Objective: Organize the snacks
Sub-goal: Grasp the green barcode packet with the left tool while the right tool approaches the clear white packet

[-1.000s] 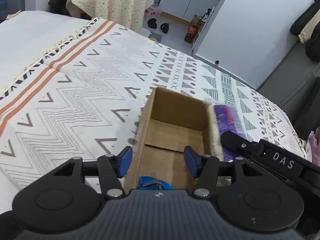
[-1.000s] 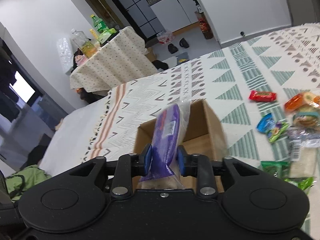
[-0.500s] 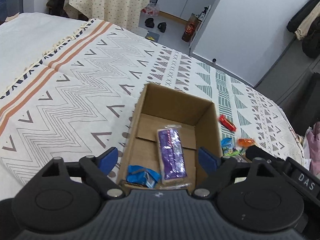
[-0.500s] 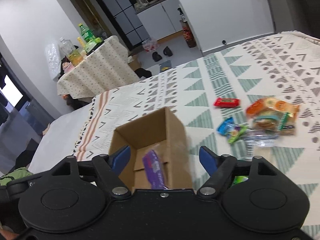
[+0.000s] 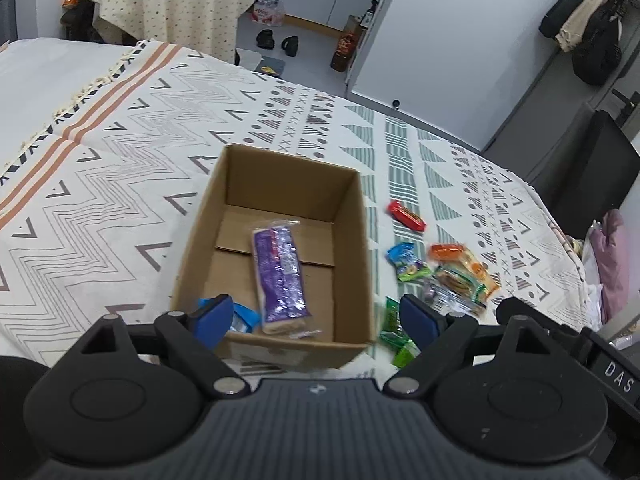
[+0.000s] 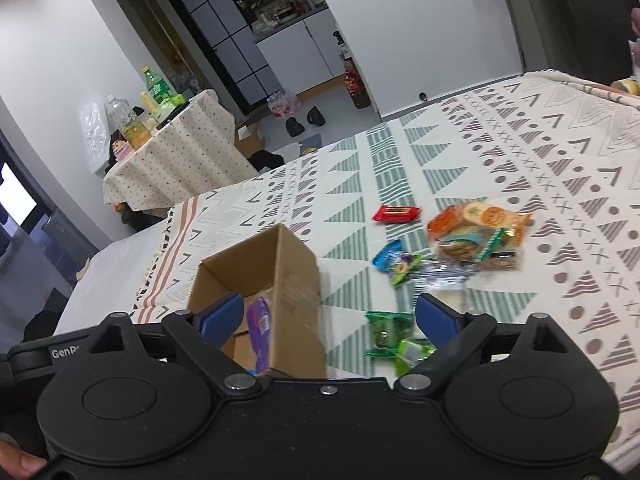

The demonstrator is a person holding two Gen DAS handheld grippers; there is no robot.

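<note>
- The cardboard box (image 5: 280, 256) stood on the patterned bedspread (image 5: 120, 184), toward its near edge, with a purple packet (image 5: 280, 272) lying flat on the box floor and a blue packet (image 5: 244, 318) in its near left corner.
- The loose snacks lay on the bedspread just to the right of the box: a red bar (image 6: 396, 213), a blue-green packet (image 6: 394, 264), an orange-topped bag of biscuits (image 6: 476, 240), and green packets (image 6: 390, 332) nearest us.
- Our right gripper (image 6: 328, 316) hung over the gap between the box and the green packets, jaws wide apart and empty; our left gripper (image 5: 316, 314) hovered over the box's near wall, likewise spread and holding nothing.
- We judged the step in hand to be fetching the next snack. The green packets looked the easiest: we would come down from above with the right gripper, straddle one packet only, and pinch it across its narrow middle so the crinkly wrap did not slip.
- We would carry it clear over the box's right wall and drop it on the bare floor beside the purple packet.
- The left gripper was best kept off the box rim.
- Hard to make out: the green packets were blurred and partly behind the blue pads (image 6: 436, 316), so we could not tell how many there were or whether they overlapped.
- A clear wrapper (image 6: 444, 276) under the biscuit bag was indistinct, and the blue packet was half hidden by a pad.
</note>
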